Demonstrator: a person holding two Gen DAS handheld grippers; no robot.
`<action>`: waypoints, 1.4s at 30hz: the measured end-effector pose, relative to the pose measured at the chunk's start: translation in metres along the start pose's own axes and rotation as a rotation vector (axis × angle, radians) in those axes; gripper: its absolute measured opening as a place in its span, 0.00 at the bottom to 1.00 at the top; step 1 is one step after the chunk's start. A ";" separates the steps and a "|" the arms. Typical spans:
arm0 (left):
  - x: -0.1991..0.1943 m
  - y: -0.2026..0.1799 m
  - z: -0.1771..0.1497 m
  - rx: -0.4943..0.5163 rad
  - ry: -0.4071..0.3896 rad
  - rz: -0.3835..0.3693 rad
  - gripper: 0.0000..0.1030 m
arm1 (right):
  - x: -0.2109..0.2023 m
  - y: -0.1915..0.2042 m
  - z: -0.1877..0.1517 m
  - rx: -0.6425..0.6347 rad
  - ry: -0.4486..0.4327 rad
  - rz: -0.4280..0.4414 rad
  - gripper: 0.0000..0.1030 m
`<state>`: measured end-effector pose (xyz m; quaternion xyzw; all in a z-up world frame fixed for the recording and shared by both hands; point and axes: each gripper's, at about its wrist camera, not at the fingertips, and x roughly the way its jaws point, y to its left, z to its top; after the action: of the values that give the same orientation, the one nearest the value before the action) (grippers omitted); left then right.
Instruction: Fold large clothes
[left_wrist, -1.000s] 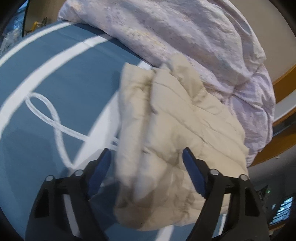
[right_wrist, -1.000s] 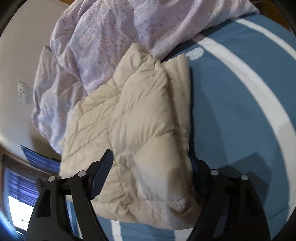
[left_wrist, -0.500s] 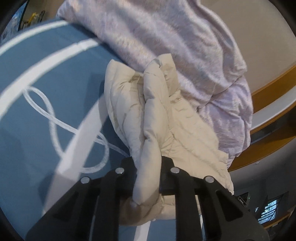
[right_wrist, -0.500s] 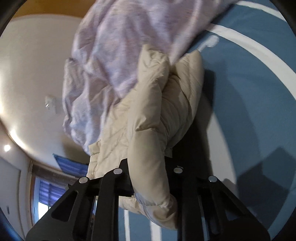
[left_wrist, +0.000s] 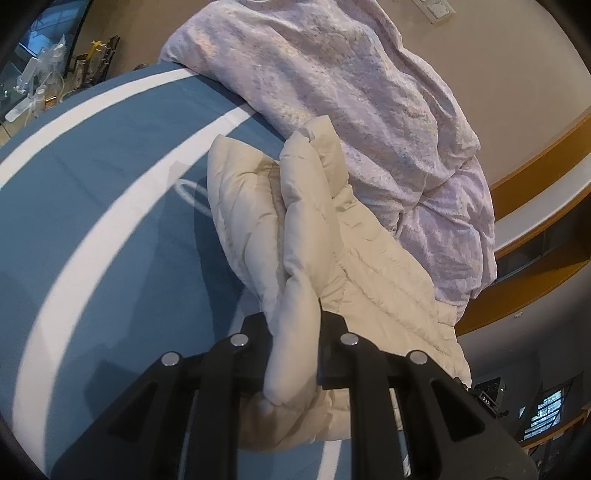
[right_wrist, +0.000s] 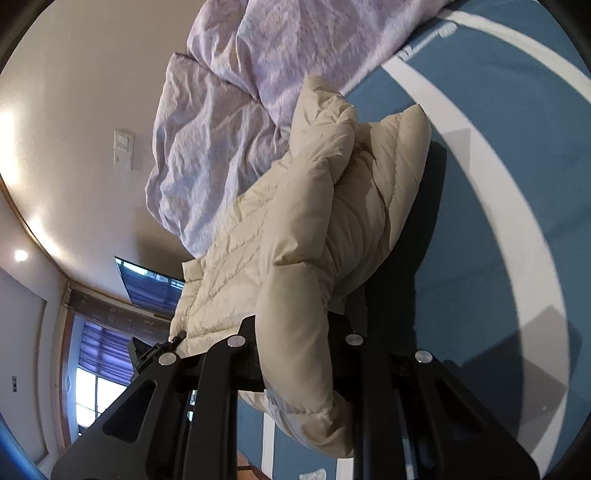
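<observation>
The jacket (left_wrist: 325, 236) is cream, quilted in puffy stitched panels, and bunched into thick folds rather than lying flat. In my left view it runs from the bottom centre up toward 12 o'clock, over the blue bedsheet (left_wrist: 92, 206) with its broad white bands, and its far end touches the crumpled lilac duvet (left_wrist: 354, 92) heaped at 1 o'clock. A dark shadow on the sheet under the jacket shows at 3 o'clock in my right view, so part of it is raised off the bed. My left gripper (left_wrist: 293, 332) is drawn in narrow, both jaws pressing a rolled fold of the jacket that bulges out between and below them. My right gripper (right_wrist: 295, 332) is likewise narrow, clamped on another thick fold; the padding spills past the jaws toward 6 o'clock. In that view the jacket (right_wrist: 314, 221) climbs toward 12 o'clock, with the duvet (right_wrist: 221, 129) at 11 o'clock and the bedsheet (right_wrist: 498, 184) at 2 o'clock. A small dark zip pull sits at the jacket's hem, at 9 o'clock of my right gripper.
</observation>
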<state>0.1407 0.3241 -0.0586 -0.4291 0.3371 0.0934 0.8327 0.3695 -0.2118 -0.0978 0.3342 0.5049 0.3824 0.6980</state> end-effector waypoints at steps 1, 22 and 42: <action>-0.004 0.003 -0.002 0.001 0.003 0.004 0.15 | 0.001 0.000 -0.004 -0.003 0.004 -0.007 0.19; -0.001 0.029 -0.017 -0.028 0.020 0.150 0.76 | -0.002 0.095 -0.030 -0.382 -0.226 -0.557 0.61; 0.009 0.028 -0.025 -0.060 -0.021 0.179 0.83 | 0.116 0.136 -0.103 -0.708 -0.119 -0.644 0.61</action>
<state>0.1229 0.3212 -0.0928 -0.4211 0.3622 0.1821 0.8114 0.2666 -0.0366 -0.0619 -0.0759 0.3807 0.2756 0.8794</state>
